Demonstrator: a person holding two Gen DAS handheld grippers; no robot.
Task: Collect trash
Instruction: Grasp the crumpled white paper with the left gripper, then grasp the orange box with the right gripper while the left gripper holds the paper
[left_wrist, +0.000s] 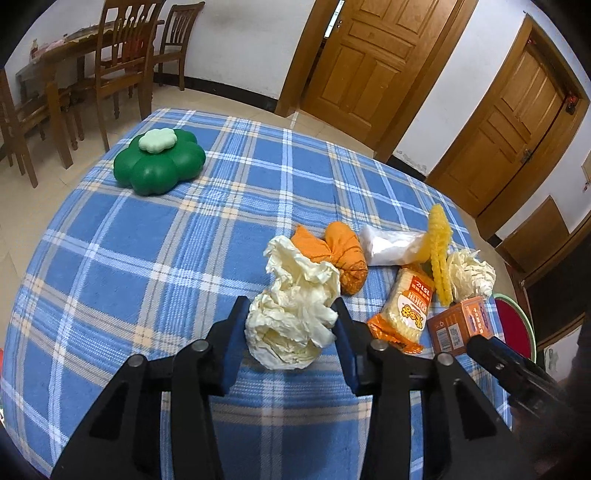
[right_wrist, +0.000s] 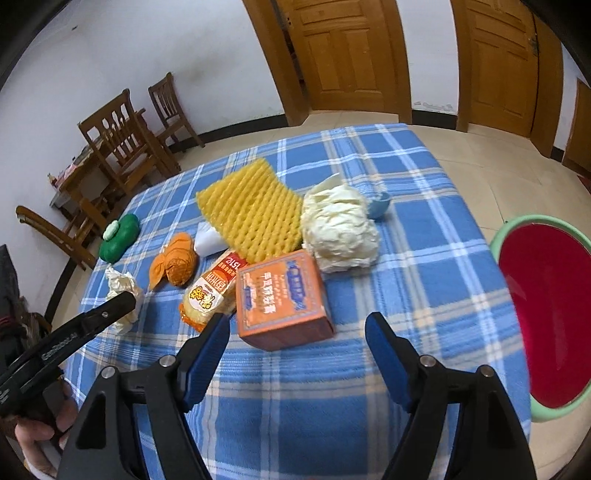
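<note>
So left wrist: left gripper (left_wrist: 291, 325) pinching a crumpled paper wad (left_wrist: 295, 310) on the plaid cloth (left_wrist: 129, 258), pads pressed on both sides. Right wrist: right gripper (right_wrist: 295, 332) spread wide, holding nothing, orange box (right_wrist: 282, 299) just ahead between its fingers, red bin (right_wrist: 546, 310) right.

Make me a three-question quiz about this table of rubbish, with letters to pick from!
1. Where is the yellow foam net?
A. behind the orange box
B. inside the red basin
C. on a chair

2. How many crumpled paper wads are on the table?
A. none
B. two
C. five

3. What is the left gripper doing?
A. hanging open
B. squeezing a paper wad
C. gripping the box

Answers: 1 A, the net lies just past the box. 2 B, one sits in the left gripper, the other beside the net. 3 B, both pads press the wad.
</note>
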